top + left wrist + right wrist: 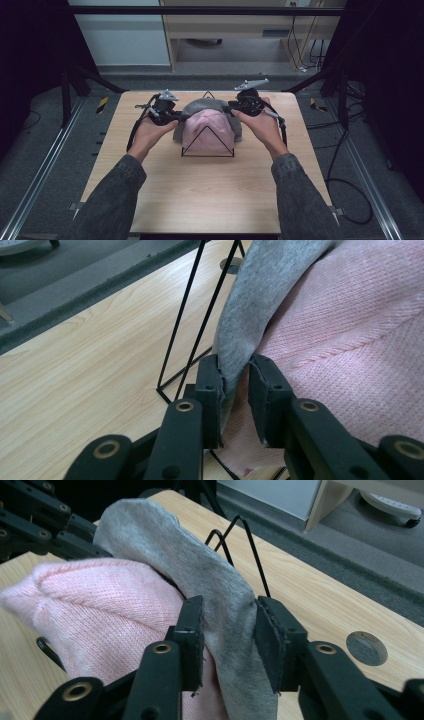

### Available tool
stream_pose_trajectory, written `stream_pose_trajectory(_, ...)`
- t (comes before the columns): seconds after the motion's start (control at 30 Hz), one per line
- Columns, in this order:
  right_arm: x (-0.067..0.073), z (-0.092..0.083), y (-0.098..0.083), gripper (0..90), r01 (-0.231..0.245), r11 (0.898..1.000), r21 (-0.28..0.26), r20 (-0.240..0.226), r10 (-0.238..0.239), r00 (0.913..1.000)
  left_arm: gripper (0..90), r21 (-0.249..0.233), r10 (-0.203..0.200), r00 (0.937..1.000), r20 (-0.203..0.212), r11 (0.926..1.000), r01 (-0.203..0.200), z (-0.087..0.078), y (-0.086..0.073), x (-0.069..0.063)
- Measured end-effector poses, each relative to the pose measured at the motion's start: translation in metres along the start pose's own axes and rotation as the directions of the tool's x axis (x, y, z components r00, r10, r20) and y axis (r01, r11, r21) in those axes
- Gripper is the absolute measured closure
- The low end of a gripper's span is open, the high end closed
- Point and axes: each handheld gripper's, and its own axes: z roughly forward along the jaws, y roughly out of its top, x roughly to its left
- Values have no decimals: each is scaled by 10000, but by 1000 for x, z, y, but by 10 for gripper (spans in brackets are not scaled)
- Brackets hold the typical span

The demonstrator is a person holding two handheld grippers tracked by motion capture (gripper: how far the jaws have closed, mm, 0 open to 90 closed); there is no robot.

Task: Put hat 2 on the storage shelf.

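Left gripper (235, 385) jaws stand slightly parted around the grey cloth's (255, 305) edge, one pad touching it, right gripper (229, 640) jaws likewise loose astride the same cloth (neither clamping), which drapes over a pink knit cloth (207, 131) on a black wire stand (208, 150) mid-table (200, 195).

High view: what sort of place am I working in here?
Probably a lab recording station, not a home: a bare wooden table stands inside a black frame, metal floor rails run along both sides, and loose cables trail across grey carpet.
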Motion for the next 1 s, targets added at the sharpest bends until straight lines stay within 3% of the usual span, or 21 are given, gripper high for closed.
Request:
stream_pose_trajectory(0.3,2,-17,2,582,-101,9992,-380,102,105,9999,676,-330,148,9995,-284,9993,-157,-13,3,-6)
stream_pose_trajectory(0.47,1,-27,1,538,-462,9972,-581,181,473,9987,593,-564,14,9989,-472,9984,-41,-26,4,-9)
stream_pose_trajectory(0.67,3,-38,-3,446,-412,9976,-565,306,430,9986,348,-668,-373,9985,-404,9972,345,-38,0,-14)
stream_pose_trajectory(0.8,6,-48,-8,369,-346,9976,-599,527,378,9979,214,-527,-278,9992,-279,9983,263,-42,-7,-21)
stream_pose_trajectory(1.0,6,-59,-19,255,-481,9960,-754,680,532,9963,126,-619,-195,9998,-94,9979,189,-47,-20,-32)
